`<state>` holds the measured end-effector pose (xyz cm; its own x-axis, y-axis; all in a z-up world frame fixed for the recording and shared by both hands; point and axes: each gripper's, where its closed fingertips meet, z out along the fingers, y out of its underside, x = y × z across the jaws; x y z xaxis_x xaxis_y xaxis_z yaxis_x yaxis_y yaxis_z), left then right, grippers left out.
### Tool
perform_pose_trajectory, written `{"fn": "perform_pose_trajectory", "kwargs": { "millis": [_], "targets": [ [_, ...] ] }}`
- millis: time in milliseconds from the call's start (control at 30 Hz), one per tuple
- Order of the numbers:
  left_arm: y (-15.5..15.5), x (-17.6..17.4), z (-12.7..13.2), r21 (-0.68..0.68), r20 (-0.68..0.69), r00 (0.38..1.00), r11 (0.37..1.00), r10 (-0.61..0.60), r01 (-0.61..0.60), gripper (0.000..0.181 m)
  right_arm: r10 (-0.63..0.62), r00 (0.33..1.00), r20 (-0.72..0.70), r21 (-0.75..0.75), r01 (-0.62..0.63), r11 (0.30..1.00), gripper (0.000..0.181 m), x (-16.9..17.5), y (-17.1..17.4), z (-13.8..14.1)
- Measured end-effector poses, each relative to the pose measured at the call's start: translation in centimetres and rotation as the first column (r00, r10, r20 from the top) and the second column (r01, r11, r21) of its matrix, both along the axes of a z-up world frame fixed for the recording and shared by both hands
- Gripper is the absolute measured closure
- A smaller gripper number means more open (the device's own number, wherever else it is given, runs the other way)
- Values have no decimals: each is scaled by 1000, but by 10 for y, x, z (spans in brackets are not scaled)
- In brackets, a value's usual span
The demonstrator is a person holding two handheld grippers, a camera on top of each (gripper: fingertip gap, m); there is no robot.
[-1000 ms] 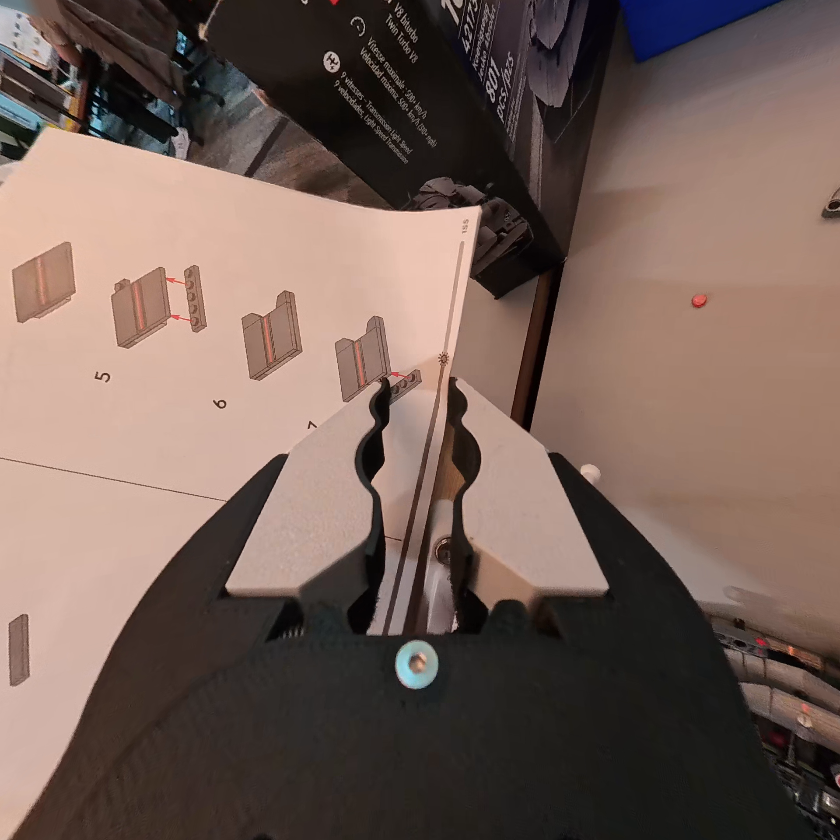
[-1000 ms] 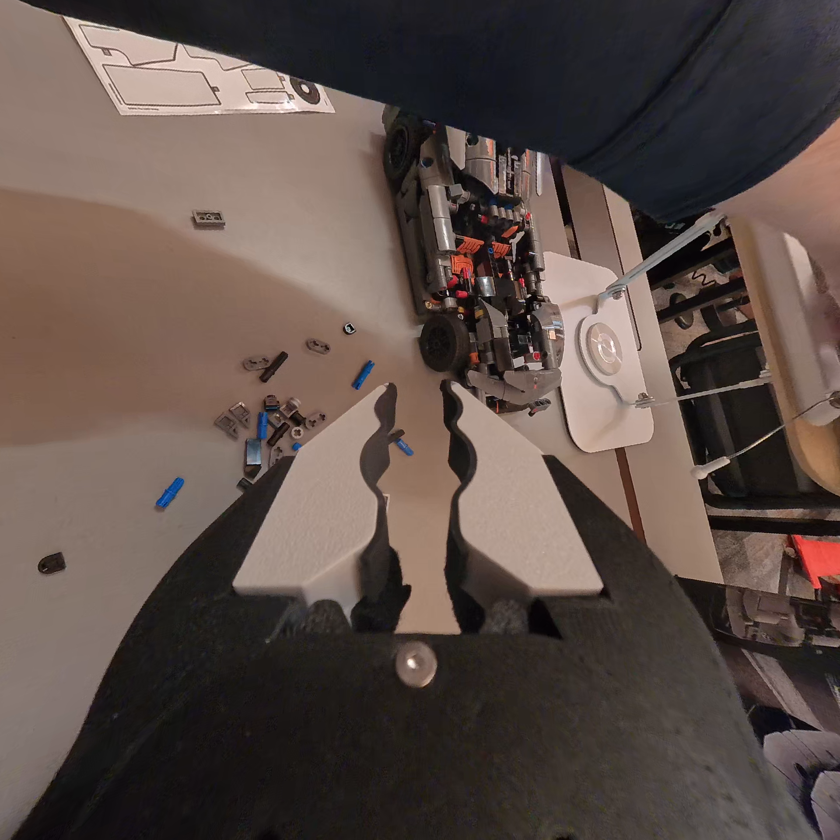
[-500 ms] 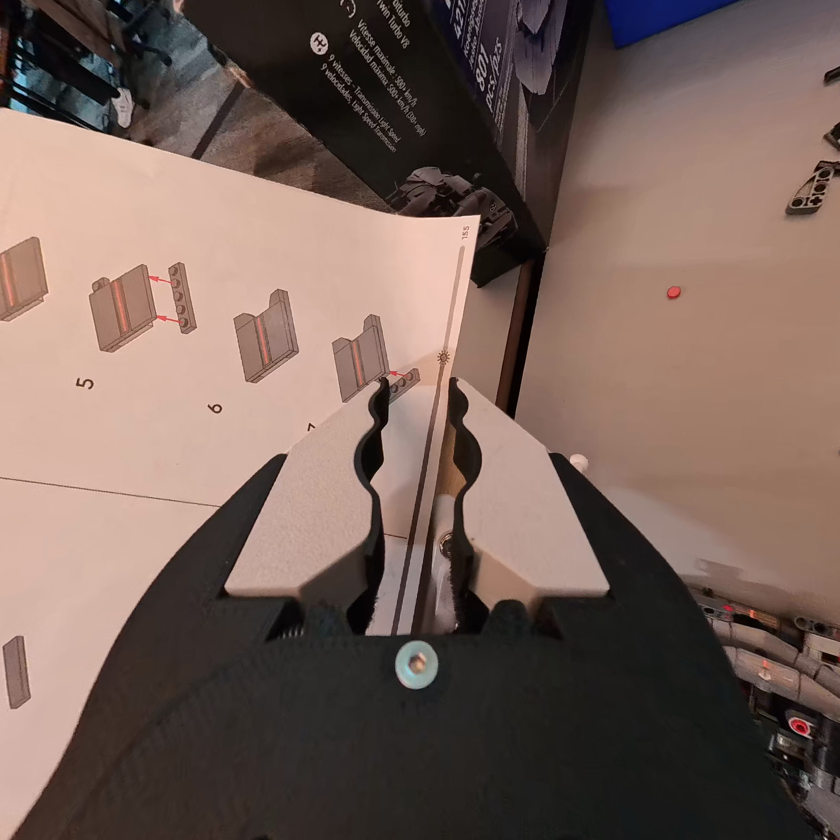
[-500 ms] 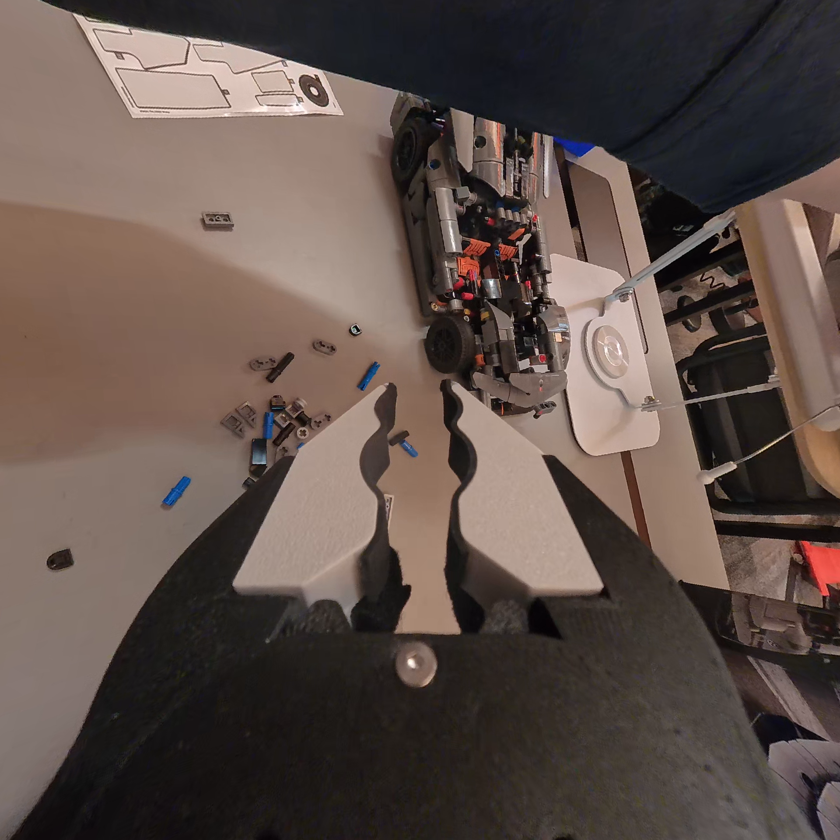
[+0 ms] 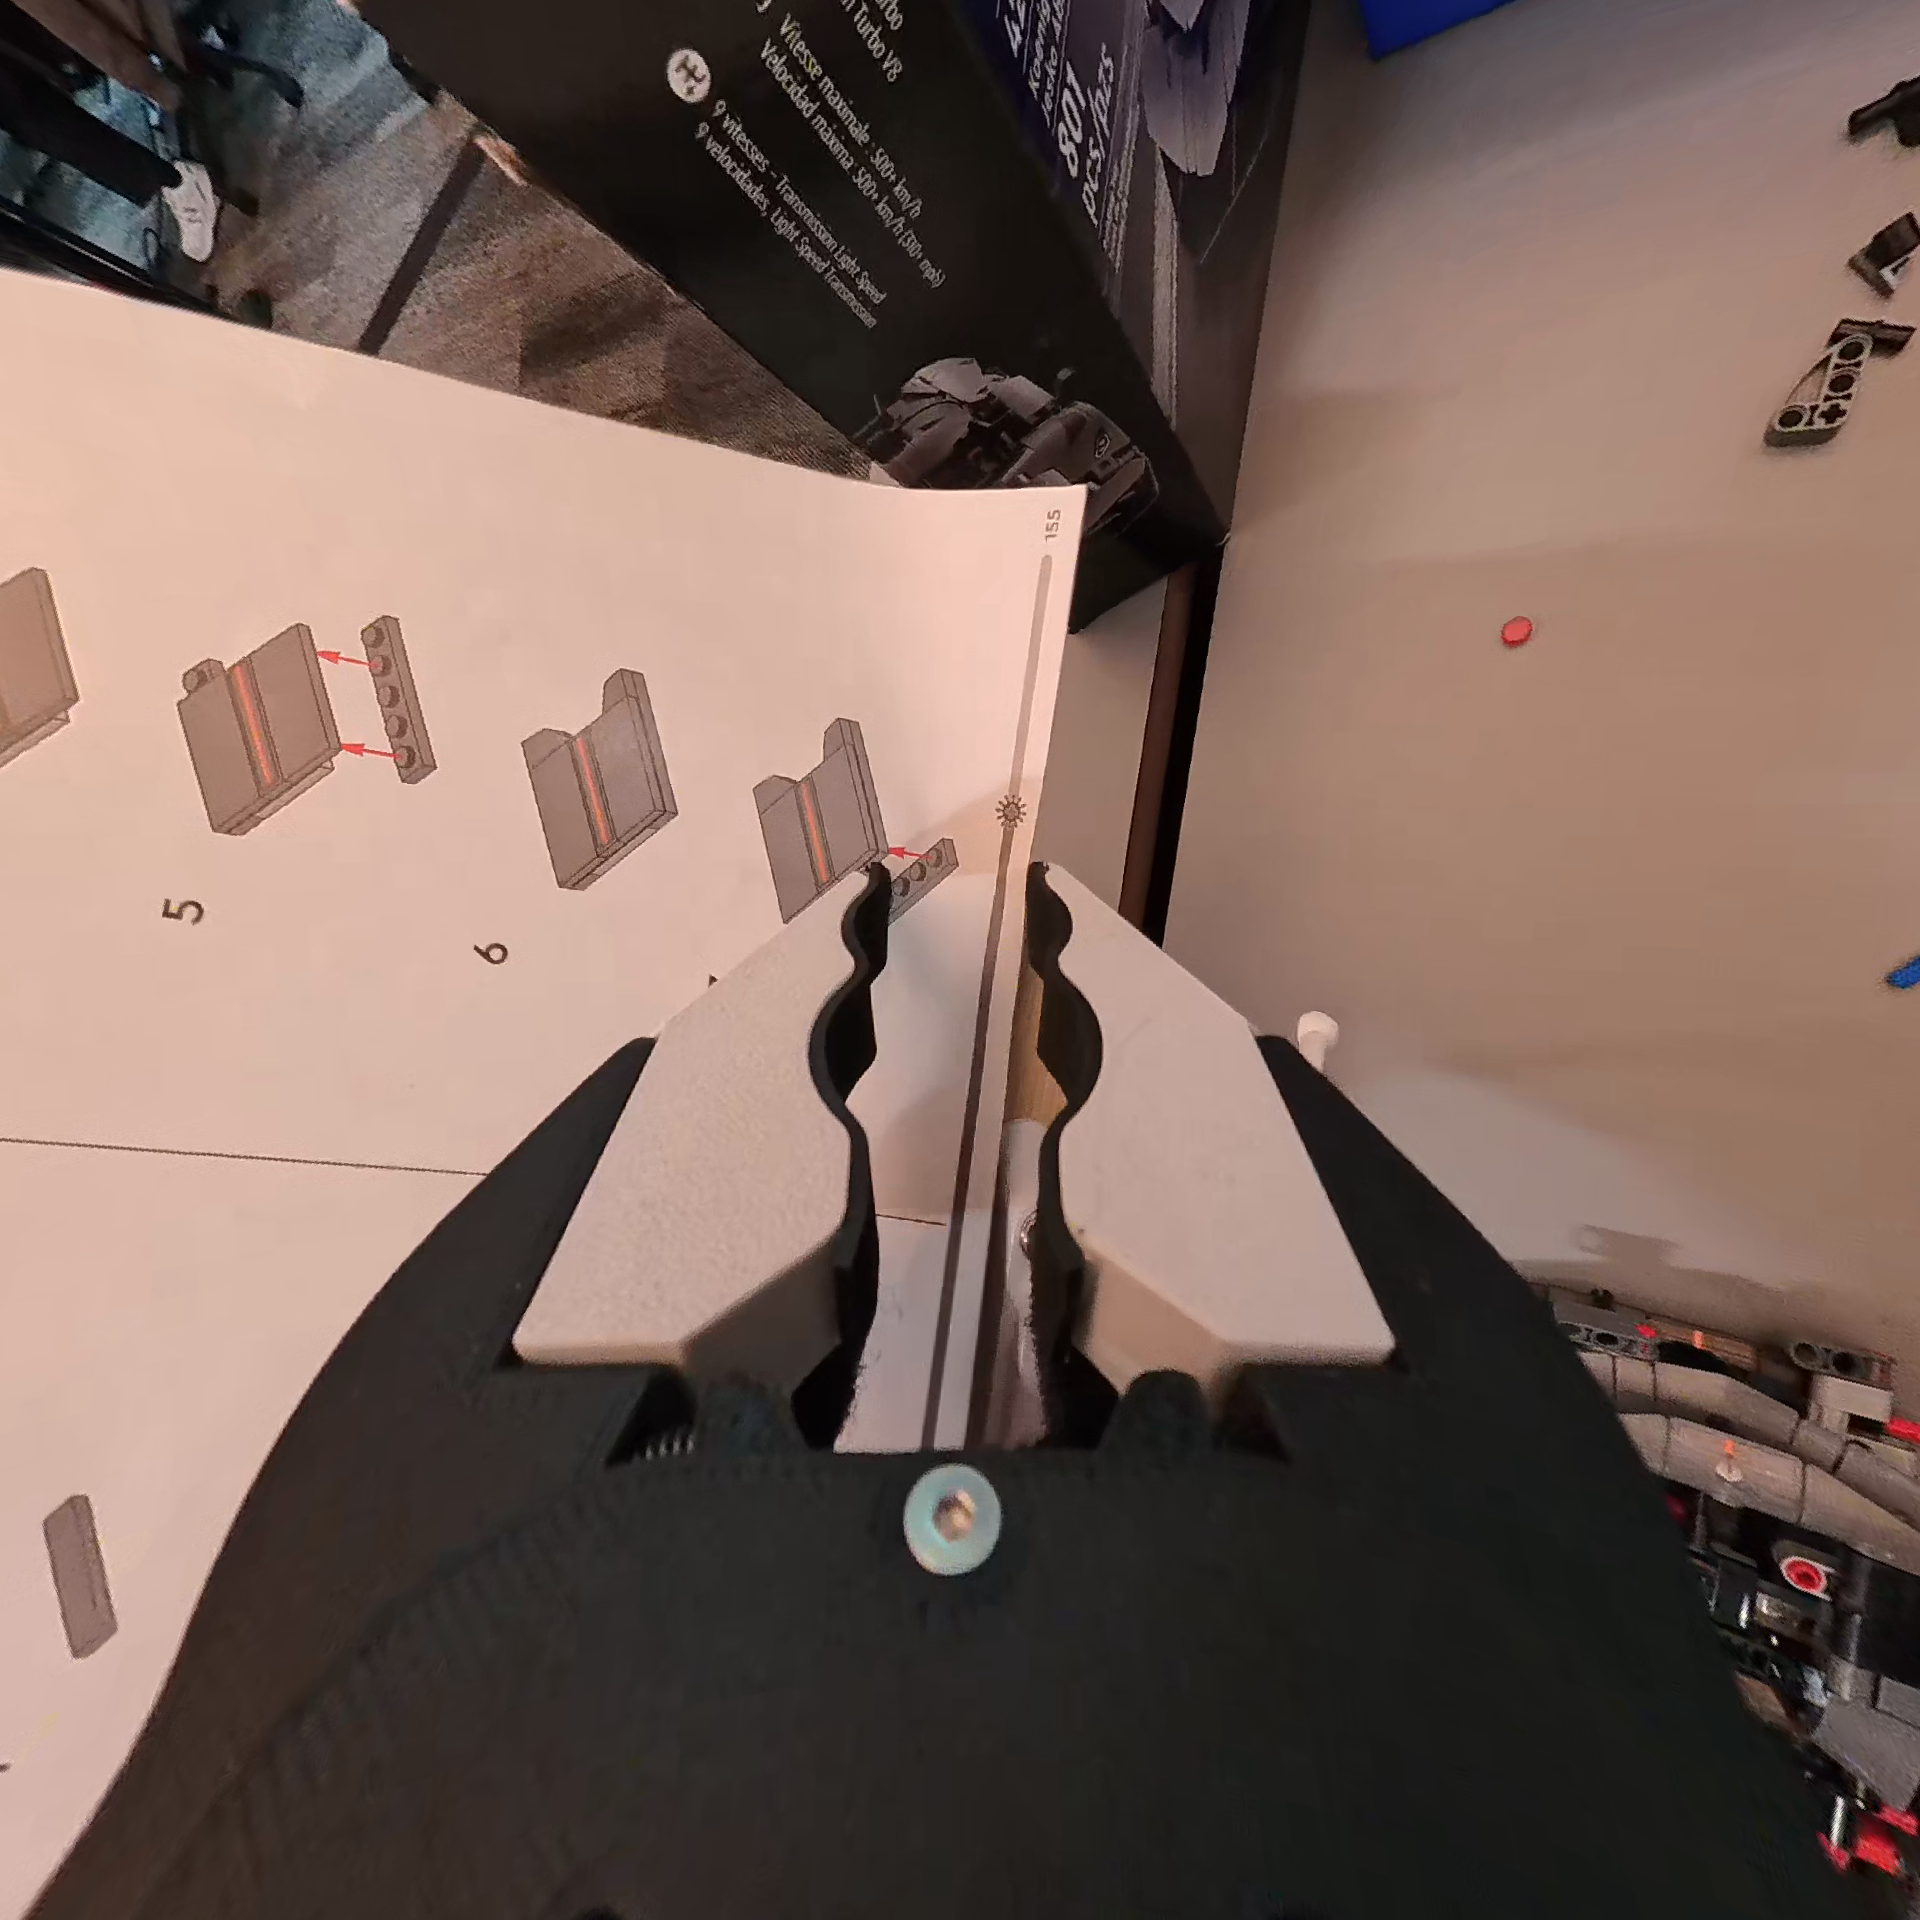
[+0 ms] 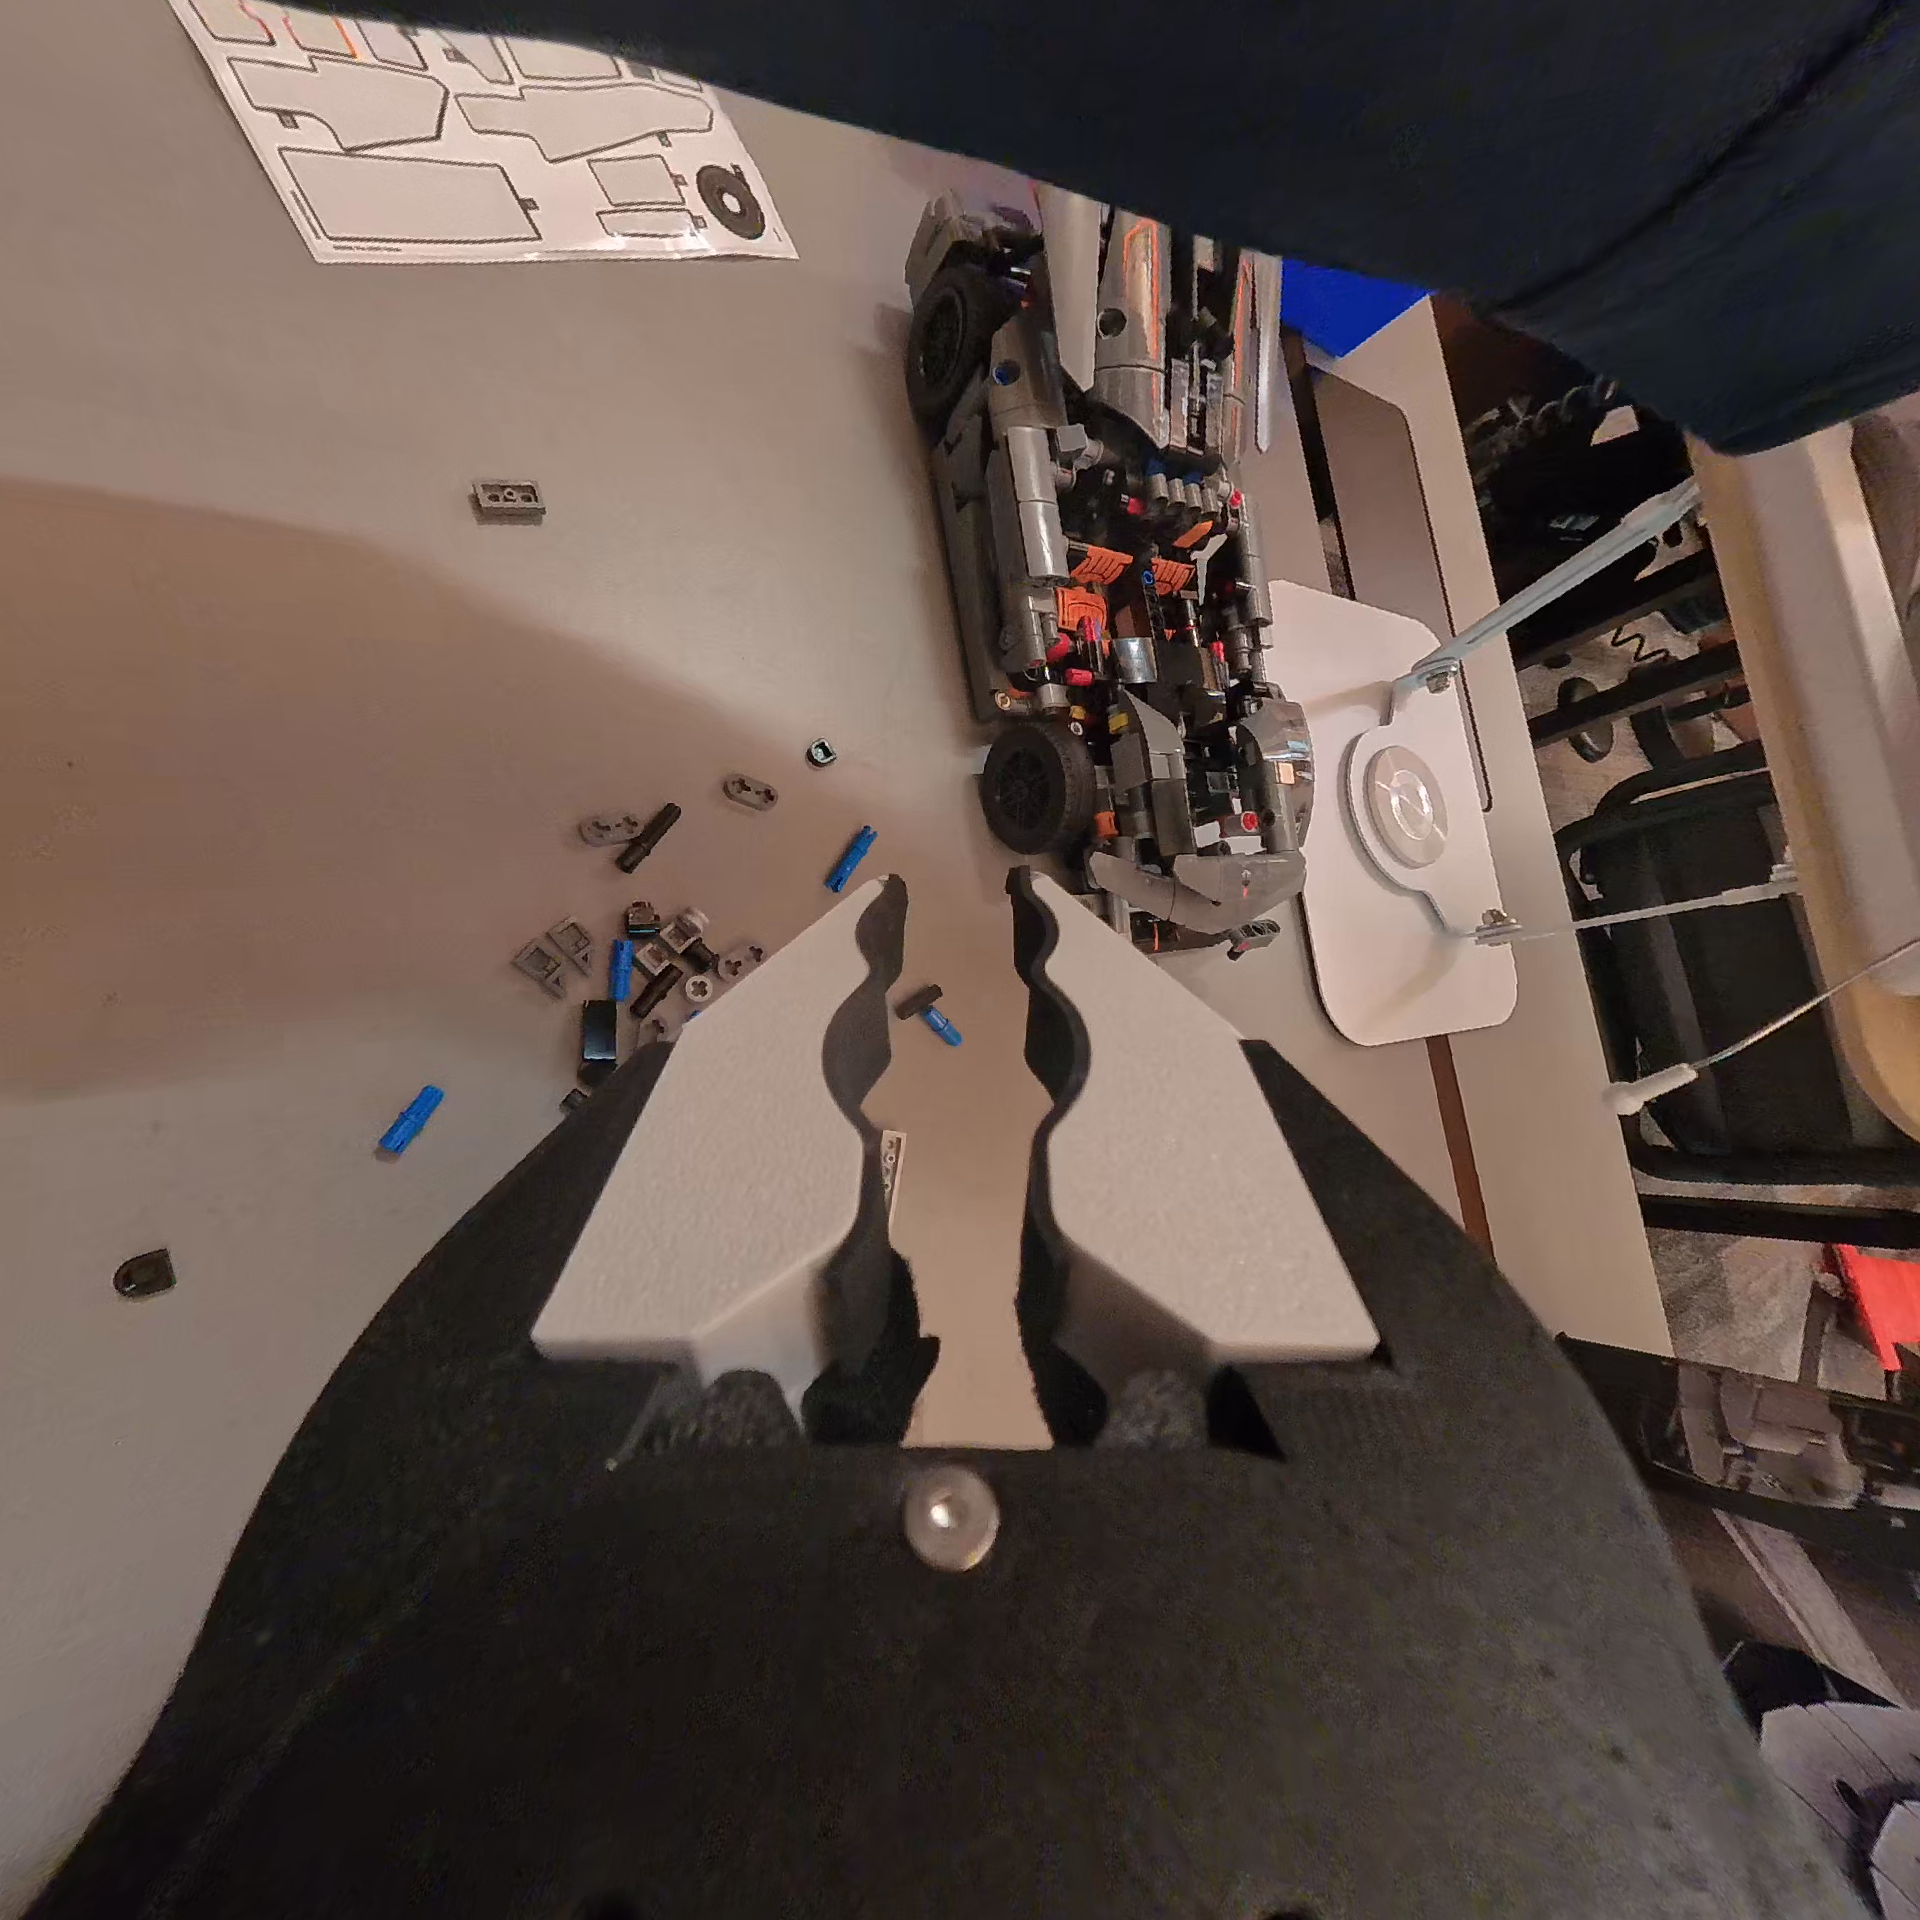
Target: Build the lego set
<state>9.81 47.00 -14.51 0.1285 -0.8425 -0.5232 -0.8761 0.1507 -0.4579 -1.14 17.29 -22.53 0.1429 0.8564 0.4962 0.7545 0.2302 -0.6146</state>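
- Over the manual [image 5: 499,540], the left gripper [image 5: 956,883] hangs with its jaws spread, nothing between them; the page's right edge runs through the gap.
- Build-step drawings of grey plates cover the page, which curls up at its far edge.
- Behind the manual stands the black box [image 5: 935,208] of the set, tilted against the table [image 5: 1558,831].
- A red stud [image 5: 1517,630] lies alone on the table, well apart from a curved grey beam [image 5: 1834,390] near the right edge.
- On the right side, the right gripper [image 6: 956,888] is likewise spread and empty, above the table [image 6: 312,623].
- A black-and-blue pin [image 6: 932,1013] shows in the gap between its fingers, lying on the table.
- The half-built car [image 6: 1122,623] sits just beyond the fingertips, grey with orange parts, one wheel [image 6: 1034,787] nearest.
- Loose pieces [image 6: 644,956] cluster left of the fingers; a blue pin [image 6: 409,1119] and a grey plate [image 6: 509,499] lie apart from them.
- A sticker sheet [image 6: 499,156] rests at the far left, and a dark sleeve [image 6: 1351,104] covers the top.
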Motion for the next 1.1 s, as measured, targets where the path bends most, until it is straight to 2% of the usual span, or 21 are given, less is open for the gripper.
{"fn": "perform_pose_trajectory", "kwargs": {
  "millis": [1100],
  "targets": [
    [1, 0, 0, -24, -41, 999, 1000, 5, -6, 158, 15, 1000, 0, -11, -15, 1000, 162, -1, -3, 0]
  ]
}}
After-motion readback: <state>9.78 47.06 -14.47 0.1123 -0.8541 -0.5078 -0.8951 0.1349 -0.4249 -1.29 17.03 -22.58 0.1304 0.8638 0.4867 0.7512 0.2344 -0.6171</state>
